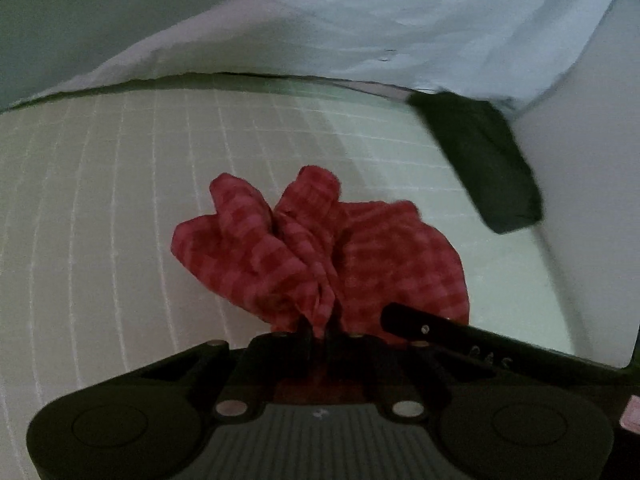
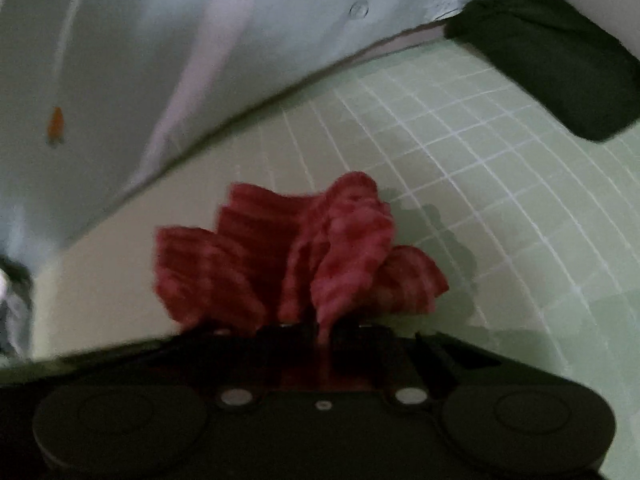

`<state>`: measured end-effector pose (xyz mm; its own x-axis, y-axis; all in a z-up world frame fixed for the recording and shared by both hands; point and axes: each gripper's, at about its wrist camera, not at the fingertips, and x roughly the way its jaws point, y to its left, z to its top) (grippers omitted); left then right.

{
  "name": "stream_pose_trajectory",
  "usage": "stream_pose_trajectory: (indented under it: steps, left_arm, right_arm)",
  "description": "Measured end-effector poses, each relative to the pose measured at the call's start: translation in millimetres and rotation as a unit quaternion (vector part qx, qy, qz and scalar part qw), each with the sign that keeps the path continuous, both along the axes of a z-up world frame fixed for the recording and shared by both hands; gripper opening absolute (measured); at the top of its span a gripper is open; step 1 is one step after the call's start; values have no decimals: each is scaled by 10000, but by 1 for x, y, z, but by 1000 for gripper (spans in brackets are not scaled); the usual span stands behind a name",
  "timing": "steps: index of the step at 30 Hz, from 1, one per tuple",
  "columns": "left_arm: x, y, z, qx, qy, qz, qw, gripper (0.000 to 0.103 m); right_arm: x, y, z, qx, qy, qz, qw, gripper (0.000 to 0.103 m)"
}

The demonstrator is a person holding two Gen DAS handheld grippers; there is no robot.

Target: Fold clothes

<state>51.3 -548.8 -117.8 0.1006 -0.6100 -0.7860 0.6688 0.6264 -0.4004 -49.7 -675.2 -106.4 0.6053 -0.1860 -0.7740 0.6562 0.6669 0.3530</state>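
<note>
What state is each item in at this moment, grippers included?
left gripper: shut on the red checked cloth.
right gripper: shut on the same cloth.
red checked cloth: bunched, unfolded, pinched by both grippers.
dark garment: folded, lying on the mat.
pale blue sheet: rumpled, overlapping the mat's far edge.

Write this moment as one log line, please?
step: lifting cloth | left tool: shut on red cloth | right tool: shut on red cloth | cloth: bunched above green mat | folded dark garment: on mat
</note>
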Motion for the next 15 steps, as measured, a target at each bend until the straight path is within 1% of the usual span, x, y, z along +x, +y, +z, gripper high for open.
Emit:
stream_pose_trajectory:
  steps: [2, 5, 9, 12, 15]
  left_arm:
    - [-13, 7, 4, -111, 71, -70, 9999, 5]
    - [-36, 16, 8, -185, 86, -309, 9993, 5]
    - [-68, 22, 13, -238, 99, -578, 9980, 5]
    - [-88, 23, 15, -177, 17, -715, 9973, 5]
    - [-105, 24, 18, -136, -75, -772, 9969, 5]
  right_arm:
    - [-13, 11, 9, -17, -67, -106, 9999, 6]
    - [-38, 25, 18, -35, -149, -353, 9993, 6]
    - [-76, 44, 22, 51, -231, -696, 9973, 6]
    - [-96, 54, 21, 54, -276, -775, 9966, 6]
    - [-115, 56, 20, 205, -362, -882, 9952, 6]
